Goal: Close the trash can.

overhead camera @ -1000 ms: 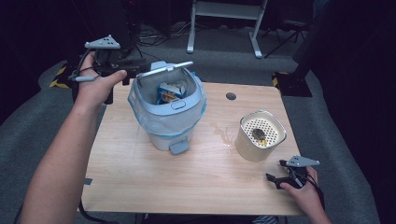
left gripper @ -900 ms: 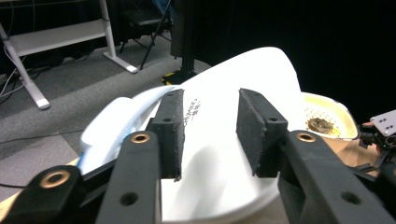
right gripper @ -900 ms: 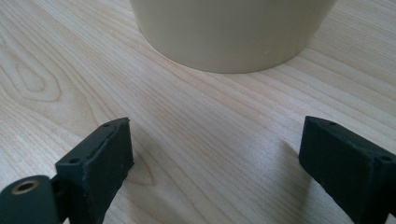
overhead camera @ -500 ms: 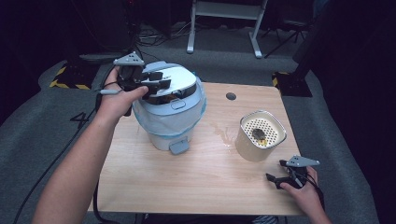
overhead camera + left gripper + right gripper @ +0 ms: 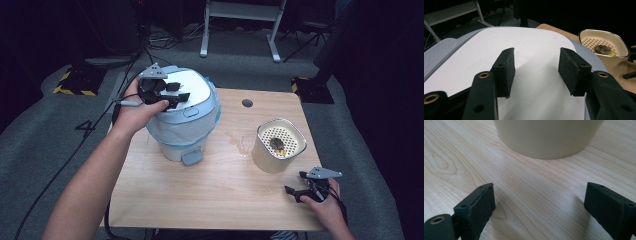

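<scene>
I press my left gripper [image 5: 172, 95], fingers spread, squarely on the bin lid [image 5: 531, 47] (seemingly shut); right gripper [image 5: 306, 186] rests spread.

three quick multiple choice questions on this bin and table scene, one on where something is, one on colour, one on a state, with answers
1. Where does the cream container stand?
A. on the table, to the right of the bin
B. on the bin's lid
C. on the floor

2. What colour is the top of the bin's lid?
A. red
B. white
C. black

3. How is the bin now?
A. lid closed
B. lid wide open
C. tipped on its side

Answers: 1 A, the high view shows it on the wooden table beside the bin. 2 B, white under the left gripper. 3 A, the lid lies flat and the bin stands upright.
</scene>
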Tool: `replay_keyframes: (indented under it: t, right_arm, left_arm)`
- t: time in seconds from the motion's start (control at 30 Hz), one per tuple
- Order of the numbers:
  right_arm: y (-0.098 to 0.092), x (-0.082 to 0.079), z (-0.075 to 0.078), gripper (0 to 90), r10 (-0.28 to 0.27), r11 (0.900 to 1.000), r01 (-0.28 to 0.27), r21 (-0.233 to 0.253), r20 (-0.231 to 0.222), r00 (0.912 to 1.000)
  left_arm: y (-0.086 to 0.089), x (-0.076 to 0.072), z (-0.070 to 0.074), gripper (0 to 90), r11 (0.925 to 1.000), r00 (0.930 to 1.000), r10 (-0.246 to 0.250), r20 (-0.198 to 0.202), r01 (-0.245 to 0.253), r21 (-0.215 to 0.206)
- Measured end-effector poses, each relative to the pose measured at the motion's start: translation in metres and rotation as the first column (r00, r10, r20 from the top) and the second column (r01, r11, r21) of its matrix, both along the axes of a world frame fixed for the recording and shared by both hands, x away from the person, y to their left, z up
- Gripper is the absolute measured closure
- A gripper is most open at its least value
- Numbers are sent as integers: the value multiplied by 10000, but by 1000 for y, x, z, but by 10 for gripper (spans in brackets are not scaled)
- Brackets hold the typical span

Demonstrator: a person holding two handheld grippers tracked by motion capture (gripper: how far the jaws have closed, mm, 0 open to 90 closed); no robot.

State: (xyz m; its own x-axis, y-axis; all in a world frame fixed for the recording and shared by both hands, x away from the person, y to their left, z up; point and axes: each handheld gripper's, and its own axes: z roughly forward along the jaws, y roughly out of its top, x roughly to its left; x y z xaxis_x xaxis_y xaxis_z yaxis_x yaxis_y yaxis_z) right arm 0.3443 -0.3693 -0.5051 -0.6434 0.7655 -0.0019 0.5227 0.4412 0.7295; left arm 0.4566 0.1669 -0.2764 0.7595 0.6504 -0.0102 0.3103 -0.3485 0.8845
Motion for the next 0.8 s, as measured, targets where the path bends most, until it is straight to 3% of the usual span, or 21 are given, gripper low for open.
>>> replay_keyframes:
  t: [0.13, 0.47, 0.67, 0.7, 0.8]
  right_arm:
    - [0, 0, 0, 98, 0, 10000, 0, 0, -1, 10000]
    - [0, 0, 0, 98, 4, 10000, -4, -4, 7, 10000]
    - [0, 0, 0, 98, 3, 10000, -3, -6, 9, 10000]
    - [0, 0, 0, 98, 4, 10000, -4, -8, 10, 10000]
    - [0, 0, 0, 98, 6, 10000, -6, -6, 11, 10000]
  left_arm:
    - [-1, -1, 0, 501, 10000, 9999, 52, 129, -53, 61]
    - [-4, -4, 1, 629, 9998, 10000, 53, 22, -54, 192]
    - [-5, -5, 1, 632, 9996, 9999, 145, 62, -146, 260]
    - [-7, -6, 1, 661, 9976, 9998, 155, 132, -163, 670]
    - [-9, -6, 3, 662, 9963, 9997, 223, 131, -233, 824]
